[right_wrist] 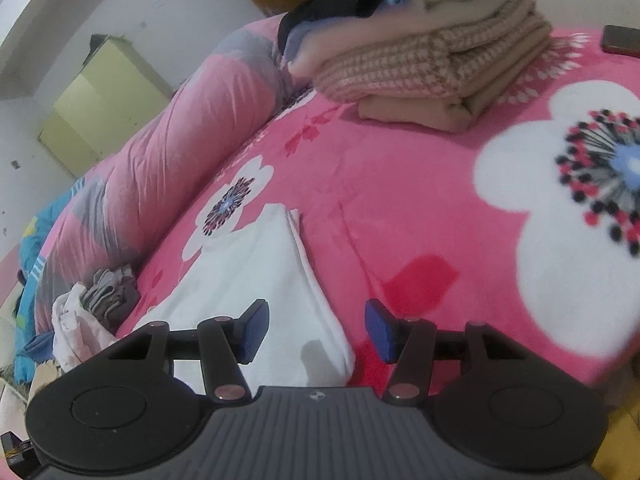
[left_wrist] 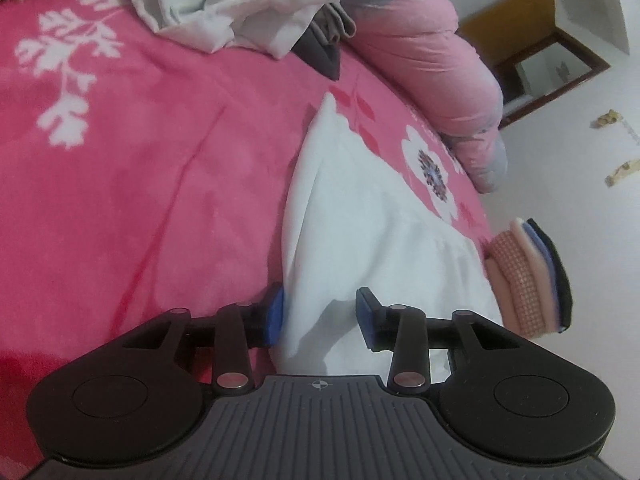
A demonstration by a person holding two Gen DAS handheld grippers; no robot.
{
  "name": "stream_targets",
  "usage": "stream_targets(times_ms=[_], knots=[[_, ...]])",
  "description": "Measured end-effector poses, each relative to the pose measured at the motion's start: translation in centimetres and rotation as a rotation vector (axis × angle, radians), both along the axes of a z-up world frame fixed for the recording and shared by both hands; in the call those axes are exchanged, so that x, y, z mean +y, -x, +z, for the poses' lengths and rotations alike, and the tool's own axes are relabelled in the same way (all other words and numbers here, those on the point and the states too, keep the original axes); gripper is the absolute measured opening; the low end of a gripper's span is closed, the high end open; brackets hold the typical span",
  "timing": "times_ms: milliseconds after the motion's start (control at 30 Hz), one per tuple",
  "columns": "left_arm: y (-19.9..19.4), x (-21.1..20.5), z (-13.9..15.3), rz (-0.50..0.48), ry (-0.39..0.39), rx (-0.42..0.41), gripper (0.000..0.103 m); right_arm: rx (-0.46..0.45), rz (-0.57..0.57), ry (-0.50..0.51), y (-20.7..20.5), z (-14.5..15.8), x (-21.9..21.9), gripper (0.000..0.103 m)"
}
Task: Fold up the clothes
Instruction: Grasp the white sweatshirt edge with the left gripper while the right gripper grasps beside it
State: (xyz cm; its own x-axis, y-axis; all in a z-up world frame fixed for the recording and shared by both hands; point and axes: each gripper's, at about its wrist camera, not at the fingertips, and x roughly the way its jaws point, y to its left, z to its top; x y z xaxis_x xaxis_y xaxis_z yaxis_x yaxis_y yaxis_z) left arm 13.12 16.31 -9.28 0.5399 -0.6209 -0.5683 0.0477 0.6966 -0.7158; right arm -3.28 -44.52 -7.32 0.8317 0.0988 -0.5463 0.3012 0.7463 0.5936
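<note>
A white garment [left_wrist: 360,216] lies partly folded on the pink flowered blanket [left_wrist: 140,160]. My left gripper [left_wrist: 320,314] is open, its blue pads either side of the garment's near edge, gripping nothing. In the right wrist view the same white garment [right_wrist: 256,292] stretches away as a long folded strip. My right gripper [right_wrist: 316,330] is open over its near right corner, with the left pad above the cloth and the right pad above the blanket [right_wrist: 400,200].
A stack of folded clothes [right_wrist: 420,52] sits at the far side, also seen as the stack [left_wrist: 528,276] at the bed's edge. A heap of unfolded clothes [left_wrist: 240,4] and a rolled pink quilt [right_wrist: 160,152] lie along the back. A dark phone [right_wrist: 622,40] rests far right.
</note>
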Motion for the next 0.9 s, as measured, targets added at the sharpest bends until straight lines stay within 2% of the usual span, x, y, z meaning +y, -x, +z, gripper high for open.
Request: stream_targets(times_ms=[67,133,200,267,400,533,567,733,900], knots=[[0.1,-0.2,0.3,0.020,-0.022,-0.016,0.028,0.004,0.033,-0.012,-1.4,-0.3,-0.6,0.055],[0.2,-0.6,0.8,0.024,-0.041,-0.041,0.014,0.012,0.070,-0.020,-2.8,-0.6,-1.1,0.055],[0.2,-0.9,1.3,0.021,-0.038,-0.064,0.011,0.019,0.107,-0.027,-4.3,-0.9,-1.6,0.054],[0.3,-1.0,1.6,0.018,-0.023,-0.075,0.010,0.041,0.112,-0.043,-5.5,-1.6,-2.3,0.053],[-0.2,-1.2,1.0,0.011,-0.029,-0.018,0.011,0.038,0.174,-0.118,-6.8,-2.9,-3.1,0.046],[-0.1,-1.7,0.6,0.009,-0.036,-0.014,0.011,0.008,0.257,-0.209,-7.0,-3.2,-3.1,0.018],[0.0,-1.8,0.7,0.012,-0.043,-0.025,0.010,0.001,0.256,-0.194,-6.8,-3.0,-3.0,0.011],[0.1,-2.0,0.9,0.012,-0.050,-0.038,0.009,-0.060,0.232,-0.242,-5.6,-3.1,-3.8,0.008],[1.1,-1.6,2.0,0.018,-0.042,-0.064,0.004,-0.086,0.228,-0.223,-5.2,-2.2,-3.4,0.003]])
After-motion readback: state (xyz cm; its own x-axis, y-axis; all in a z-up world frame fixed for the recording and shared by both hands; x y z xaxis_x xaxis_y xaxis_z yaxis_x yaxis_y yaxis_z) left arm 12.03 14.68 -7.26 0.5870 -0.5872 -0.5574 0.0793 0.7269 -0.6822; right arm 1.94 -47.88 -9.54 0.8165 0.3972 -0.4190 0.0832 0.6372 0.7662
